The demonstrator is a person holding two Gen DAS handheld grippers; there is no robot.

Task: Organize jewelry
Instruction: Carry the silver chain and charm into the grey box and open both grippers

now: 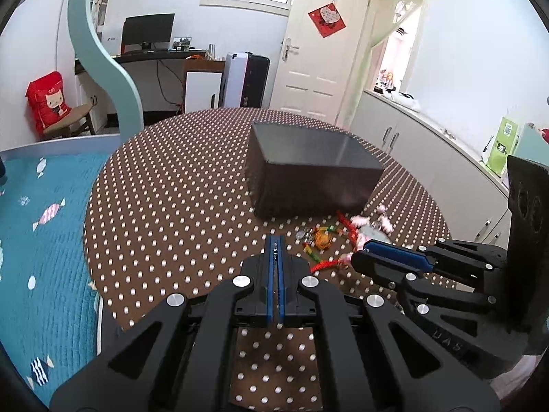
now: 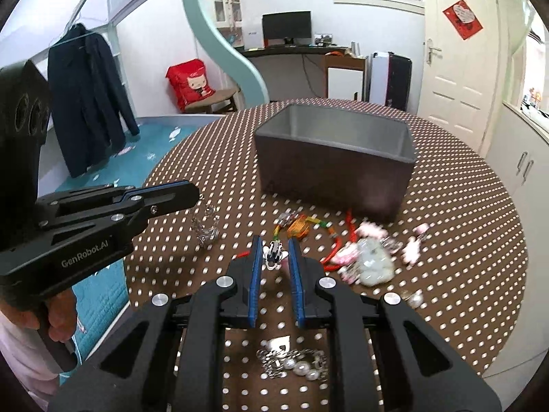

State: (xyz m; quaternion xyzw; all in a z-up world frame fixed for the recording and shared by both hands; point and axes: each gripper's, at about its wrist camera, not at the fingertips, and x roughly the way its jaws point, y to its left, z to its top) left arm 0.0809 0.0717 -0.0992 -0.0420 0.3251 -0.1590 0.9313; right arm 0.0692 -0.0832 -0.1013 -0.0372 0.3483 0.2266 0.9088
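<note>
A dark grey open box (image 1: pixel 308 185) (image 2: pixel 329 178) stands on the round table, and loose jewelry lies in front of it. That jewelry includes a coloured bead bracelet (image 2: pixel 298 226) (image 1: pixel 320 238), red cord and pink pieces around a pale green pendant (image 2: pixel 372 262). My left gripper (image 1: pixel 276 247) (image 2: pixel 195 195) is shut, and a silver chain (image 2: pixel 207 228) dangles from its tip above the cloth. My right gripper (image 2: pixel 274 254) (image 1: pixel 362 250) is shut on a small white-and-pink ornament (image 2: pixel 273 256), just left of the pile. A pearl bracelet (image 2: pixel 302 365) lies under the right gripper.
The table carries a brown cloth with white dots (image 1: pixel 171 206) (image 2: pixel 463 206). A bed with a teal cover (image 1: pixel 44 223) lies to the left and white cabinets (image 1: pixel 429 158) to the right. A person's hand (image 2: pixel 58 312) holds the left gripper's handle.
</note>
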